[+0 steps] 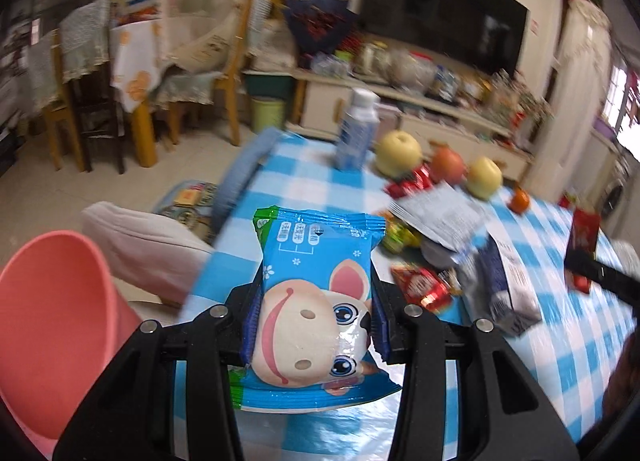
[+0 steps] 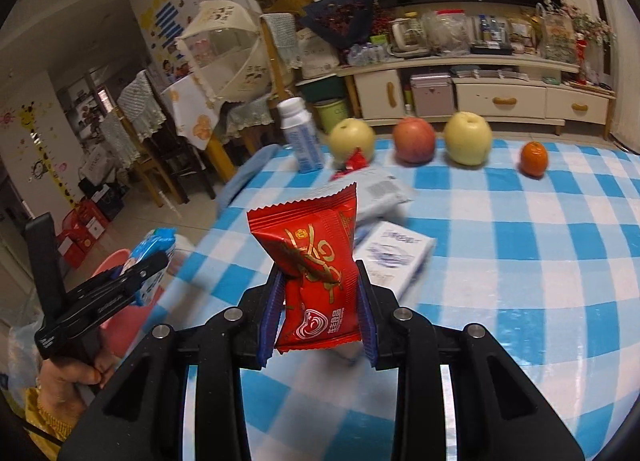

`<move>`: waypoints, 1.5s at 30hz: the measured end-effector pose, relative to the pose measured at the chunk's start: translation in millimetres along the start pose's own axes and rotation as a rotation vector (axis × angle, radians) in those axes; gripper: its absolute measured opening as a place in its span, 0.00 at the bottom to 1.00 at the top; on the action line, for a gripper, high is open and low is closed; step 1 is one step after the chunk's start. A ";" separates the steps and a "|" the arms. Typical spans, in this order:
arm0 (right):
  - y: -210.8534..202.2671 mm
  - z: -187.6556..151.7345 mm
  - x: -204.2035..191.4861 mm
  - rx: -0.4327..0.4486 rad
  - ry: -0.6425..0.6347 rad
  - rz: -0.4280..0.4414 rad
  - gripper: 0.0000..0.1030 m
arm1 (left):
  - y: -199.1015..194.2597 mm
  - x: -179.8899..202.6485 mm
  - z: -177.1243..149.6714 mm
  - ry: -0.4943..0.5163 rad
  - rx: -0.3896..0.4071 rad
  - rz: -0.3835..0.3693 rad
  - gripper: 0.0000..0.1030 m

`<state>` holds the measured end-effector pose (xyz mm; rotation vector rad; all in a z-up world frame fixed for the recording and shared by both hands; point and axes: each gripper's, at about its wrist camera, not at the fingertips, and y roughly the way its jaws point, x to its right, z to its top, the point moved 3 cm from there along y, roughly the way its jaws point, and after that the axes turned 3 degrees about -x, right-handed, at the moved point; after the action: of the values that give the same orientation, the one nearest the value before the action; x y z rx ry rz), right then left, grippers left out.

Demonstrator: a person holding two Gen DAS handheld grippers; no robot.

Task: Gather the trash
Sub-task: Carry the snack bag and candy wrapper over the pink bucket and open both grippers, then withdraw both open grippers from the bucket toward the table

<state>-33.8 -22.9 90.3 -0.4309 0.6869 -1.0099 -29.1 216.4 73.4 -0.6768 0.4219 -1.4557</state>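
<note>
The left gripper (image 1: pixel 316 325) is clamping a blue cartoon-print snack wrapper (image 1: pixel 316 273) across its middle, above the tabletop edge; a pink bin (image 1: pixel 52 325) is sitting at nine o'clock. The right gripper (image 2: pixel 318 309) is pinching a red wrapper (image 2: pixel 316 261) by its lower half. Both are judged light, crinkly and slippery, best held mid-body. More wrappers (image 1: pixel 436 213) are lying at one o'clock on the blue-checked tabletop (image 2: pixel 520 261), near fruit (image 2: pixel 468 137) and a bottle (image 2: pixel 302 137). A cluttered living room is showing behind.
</note>
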 end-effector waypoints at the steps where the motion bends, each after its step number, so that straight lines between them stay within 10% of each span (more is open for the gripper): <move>1: 3.8 -0.1 -13.1 -0.006 -0.018 0.014 0.34 | -2.8 -5.7 1.7 -0.020 0.011 0.012 0.44; 16: 76.8 -16.8 -200.5 -0.123 -0.245 0.249 0.34 | -55.3 -130.9 16.7 -0.252 0.133 0.421 0.44; 24: 115.2 -37.4 -281.0 -0.184 -0.410 0.313 0.34 | -71.6 -200.6 9.5 -0.449 0.116 0.494 0.44; 32: 144.0 -52.5 -321.0 -0.229 -0.470 0.331 0.38 | -75.1 -229.0 1.0 -0.529 0.099 0.528 0.44; 36: 145.5 -58.3 -320.8 -0.204 -0.460 0.315 0.51 | -77.7 -231.9 -4.0 -0.544 0.086 0.595 0.68; 45: 129.2 -53.0 -283.4 -0.114 -0.360 0.245 0.80 | -80.8 -225.1 0.3 -0.522 0.102 0.648 0.85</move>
<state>-90.5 286.7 63.4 -0.5958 0.4590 -0.6412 -111.1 439.9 95.3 -0.7208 0.1310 -0.6497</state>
